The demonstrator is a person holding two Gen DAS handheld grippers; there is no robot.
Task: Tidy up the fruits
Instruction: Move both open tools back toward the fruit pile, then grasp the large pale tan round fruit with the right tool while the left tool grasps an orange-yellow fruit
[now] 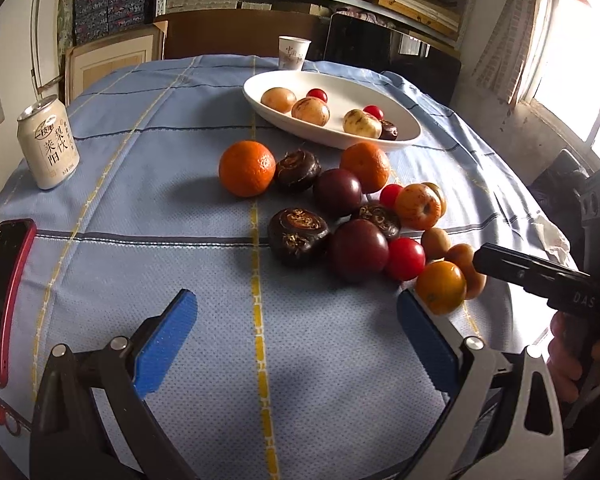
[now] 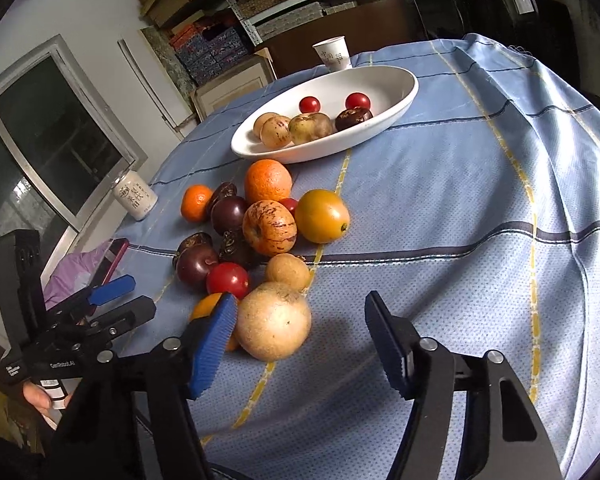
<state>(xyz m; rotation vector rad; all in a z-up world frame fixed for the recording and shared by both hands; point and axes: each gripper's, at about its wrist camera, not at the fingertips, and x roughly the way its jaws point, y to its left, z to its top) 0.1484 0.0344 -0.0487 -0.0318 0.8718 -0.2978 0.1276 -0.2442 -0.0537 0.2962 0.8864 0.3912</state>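
Note:
A pile of loose fruit lies on the blue checked tablecloth: oranges [image 1: 247, 168], dark plums [image 1: 359, 249], dark water chestnuts [image 1: 298, 236], red cherry tomatoes [image 1: 405, 258] and a speckled orange fruit [image 2: 269, 226]. A white oval bowl [image 1: 348, 88] behind the pile holds several fruits. My left gripper [image 1: 296, 320] is open over bare cloth in front of the pile, with nothing between its pads. My right gripper [image 2: 300, 340] is open around a pale round fruit [image 2: 274, 320]. The blue left pad sits against that fruit, while the right finger stands apart from it.
A drink can [image 1: 48, 142] stands at the left and a red-cased phone [image 1: 4, 300] lies at the left edge. A paper cup [image 1: 294, 53] stands behind the bowl. One finger [image 1: 512, 270] of the right gripper reaches in at the right. Shelves and boxes rise behind the table.

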